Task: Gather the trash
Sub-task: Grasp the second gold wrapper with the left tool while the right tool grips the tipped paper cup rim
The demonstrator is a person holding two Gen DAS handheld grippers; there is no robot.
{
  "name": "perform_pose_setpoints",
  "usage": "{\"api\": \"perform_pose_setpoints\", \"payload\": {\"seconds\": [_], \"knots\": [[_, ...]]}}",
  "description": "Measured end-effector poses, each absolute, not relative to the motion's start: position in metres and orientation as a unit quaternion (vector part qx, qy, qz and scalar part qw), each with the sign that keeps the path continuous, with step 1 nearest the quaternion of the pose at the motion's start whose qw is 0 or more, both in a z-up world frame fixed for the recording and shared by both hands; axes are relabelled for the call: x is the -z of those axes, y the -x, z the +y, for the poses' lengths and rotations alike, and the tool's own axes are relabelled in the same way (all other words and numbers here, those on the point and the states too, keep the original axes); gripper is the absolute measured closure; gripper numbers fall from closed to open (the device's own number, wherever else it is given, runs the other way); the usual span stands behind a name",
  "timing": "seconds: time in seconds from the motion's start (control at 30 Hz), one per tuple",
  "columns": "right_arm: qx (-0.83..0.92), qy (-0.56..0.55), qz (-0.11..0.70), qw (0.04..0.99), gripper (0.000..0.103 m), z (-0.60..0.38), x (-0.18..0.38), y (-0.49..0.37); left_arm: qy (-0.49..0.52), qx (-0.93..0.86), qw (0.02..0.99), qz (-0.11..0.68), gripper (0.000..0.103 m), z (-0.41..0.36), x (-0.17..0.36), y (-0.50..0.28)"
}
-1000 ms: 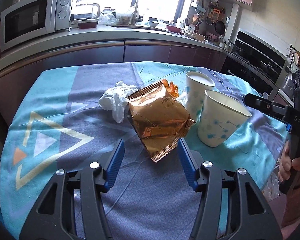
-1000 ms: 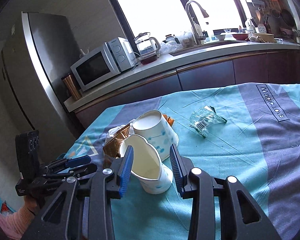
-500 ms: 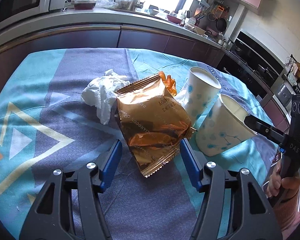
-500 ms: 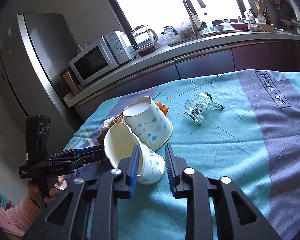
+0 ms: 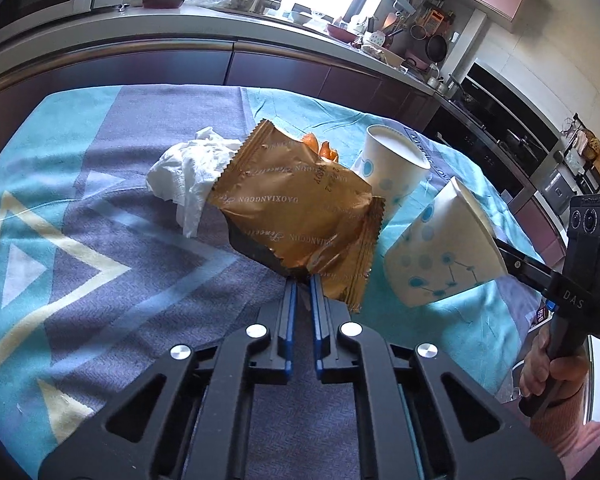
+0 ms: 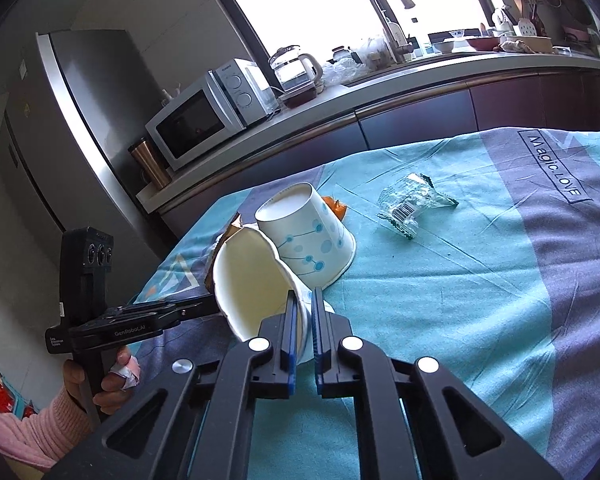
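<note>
The left gripper point(image 5: 303, 280) is clamping the wrapper point(image 5: 296, 208), the right gripper point(image 6: 304, 300) the cup point(image 6: 256, 280); both jaws have just been closing. The thin cup wall is buckling and risks slipping.

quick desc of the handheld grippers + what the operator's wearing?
Both grippers, the left gripper and the right gripper, are matte black frames with silver screws and blue-padded fingers. Each has a black pistol handle and an upright block with three round lenses. White lettering: "GenRoboT.AI" on the left, "DAS" on the right. Pink knit sleeve.
</note>
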State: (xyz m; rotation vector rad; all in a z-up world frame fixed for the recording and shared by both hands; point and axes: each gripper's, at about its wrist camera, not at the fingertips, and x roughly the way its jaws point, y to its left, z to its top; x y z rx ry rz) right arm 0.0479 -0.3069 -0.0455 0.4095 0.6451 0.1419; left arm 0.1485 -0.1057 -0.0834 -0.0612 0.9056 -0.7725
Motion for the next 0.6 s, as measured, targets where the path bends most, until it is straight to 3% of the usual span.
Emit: {"api": "perform_pose_setpoints", "payload": {"seconds": [0.37,0.53,0.6], "knots": [[-0.076,-0.199,0.31,0.927,0.097,-0.301,0.043,-0.05,0.042,0.367,0.832,0.415,0.096,-0.091,0.075,-0.144],[-0.08,-0.202,0.311,0.925,0.097,-0.3,0.045,-0.052,0.056,0.351,0.837,0.415,0.075,-0.08,0.077,-0.151],[-0.081,-0.203,0.312,0.925,0.097,-0.3,0.046,-0.053,0.067,0.353,0.833,0.421,0.072,-0.078,0.078,-0.156]]}}
